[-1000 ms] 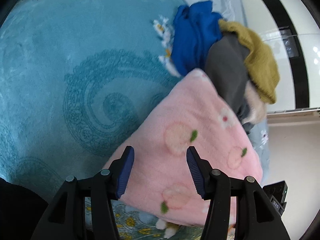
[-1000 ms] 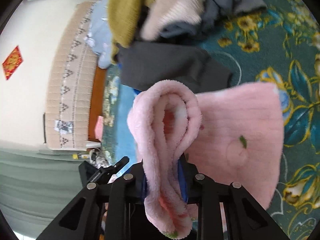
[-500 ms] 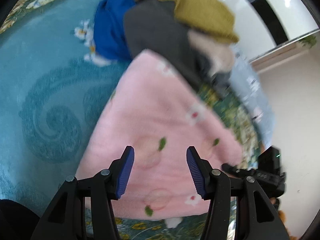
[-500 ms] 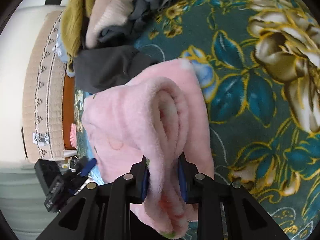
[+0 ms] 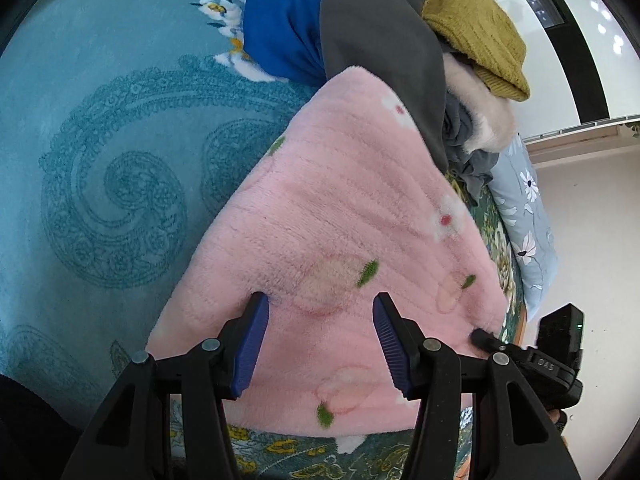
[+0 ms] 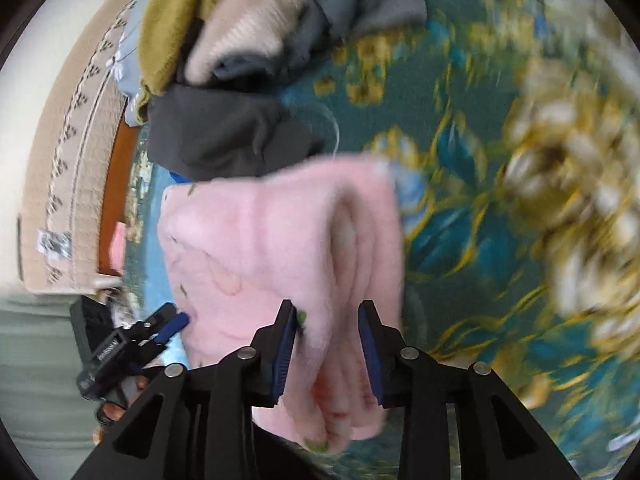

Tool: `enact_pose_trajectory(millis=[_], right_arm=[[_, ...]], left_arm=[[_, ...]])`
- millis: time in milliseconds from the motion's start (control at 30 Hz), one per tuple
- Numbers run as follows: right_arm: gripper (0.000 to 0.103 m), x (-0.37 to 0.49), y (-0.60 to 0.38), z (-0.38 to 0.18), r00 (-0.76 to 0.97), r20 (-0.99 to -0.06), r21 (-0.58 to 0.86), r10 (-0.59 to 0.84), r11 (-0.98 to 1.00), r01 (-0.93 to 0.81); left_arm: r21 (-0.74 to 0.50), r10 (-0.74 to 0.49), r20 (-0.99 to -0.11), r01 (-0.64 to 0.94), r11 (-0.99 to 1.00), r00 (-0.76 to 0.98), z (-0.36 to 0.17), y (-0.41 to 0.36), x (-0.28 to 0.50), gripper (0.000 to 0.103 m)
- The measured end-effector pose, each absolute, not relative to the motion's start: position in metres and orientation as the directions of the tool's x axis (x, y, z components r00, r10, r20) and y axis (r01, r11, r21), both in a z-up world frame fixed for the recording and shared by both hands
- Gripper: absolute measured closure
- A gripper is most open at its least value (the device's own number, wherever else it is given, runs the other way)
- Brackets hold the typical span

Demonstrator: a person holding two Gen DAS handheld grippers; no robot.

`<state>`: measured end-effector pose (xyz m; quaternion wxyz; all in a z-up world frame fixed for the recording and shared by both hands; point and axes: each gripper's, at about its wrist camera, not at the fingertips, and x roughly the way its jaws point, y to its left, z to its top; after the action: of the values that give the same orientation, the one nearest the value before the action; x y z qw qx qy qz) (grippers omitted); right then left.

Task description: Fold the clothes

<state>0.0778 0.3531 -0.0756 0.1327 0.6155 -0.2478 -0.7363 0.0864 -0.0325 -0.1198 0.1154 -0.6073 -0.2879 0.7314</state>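
Left wrist: blue garment [image 5: 286,20]; right wrist: pink fleece [image 6: 288,240] folds between jaws

Bed spread in 2 patterns: teal blanket with paisley swirls [image 5: 112,128] to one side, dark green cover with gold and blue flowers [image 6: 472,184] to the other. On it, a folded pink fleece garment with peach print [image 5: 340,232], lying across the seam between both patterns. Just beyond, touching its far edge, a heap of clothes: dark grey piece [image 5: 372,36], blue piece [image 5: 284,20], mustard knit [image 5: 472,24], cream fuzzy piece [image 5: 484,108]. At the bed's edge, a pale blue floral pillow [image 5: 528,220]
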Motion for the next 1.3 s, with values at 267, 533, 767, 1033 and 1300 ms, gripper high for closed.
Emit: enact_pose_trajectory(millis=[267,533,767,1033,1300], right_arm=[[0.066,0.061,0.330,-0.042,-0.234,-0.860,0.458,-0.454,-0.888,0.038],[0.068,0.042,0.325,-0.071,-0.169,-0.866,0.467,-0.471,-0.882,0.067],[0.068,0.037,0.314,-0.099,-0.133,-0.870,0.475,-0.476,-0.879,0.041],[0.071,0.030,0.320,-0.116,-0.116,-0.847,0.527,-0.519,-0.848,-0.054],[0.067,0.090,0.292,-0.051,-0.134,-0.893,0.408,-0.429,-0.899,0.160]], left_arm=[[-0.529,0.502,-0.811,0.010,-0.849,-0.300,-0.067,-0.001,0.042,0.048],[-0.452,0.444,-0.874,-0.003,-0.892,-0.198,-0.110,0.016,0.016,0.048],[-0.440,0.433,-0.887,0.008,-0.898,-0.162,-0.130,0.017,0.010,0.048],[-0.427,0.420,-0.896,0.018,-0.904,-0.142,-0.141,0.016,0.010,0.048],[-0.444,0.440,-0.872,-0.033,-0.896,-0.216,-0.094,-0.003,0.065,0.048]])
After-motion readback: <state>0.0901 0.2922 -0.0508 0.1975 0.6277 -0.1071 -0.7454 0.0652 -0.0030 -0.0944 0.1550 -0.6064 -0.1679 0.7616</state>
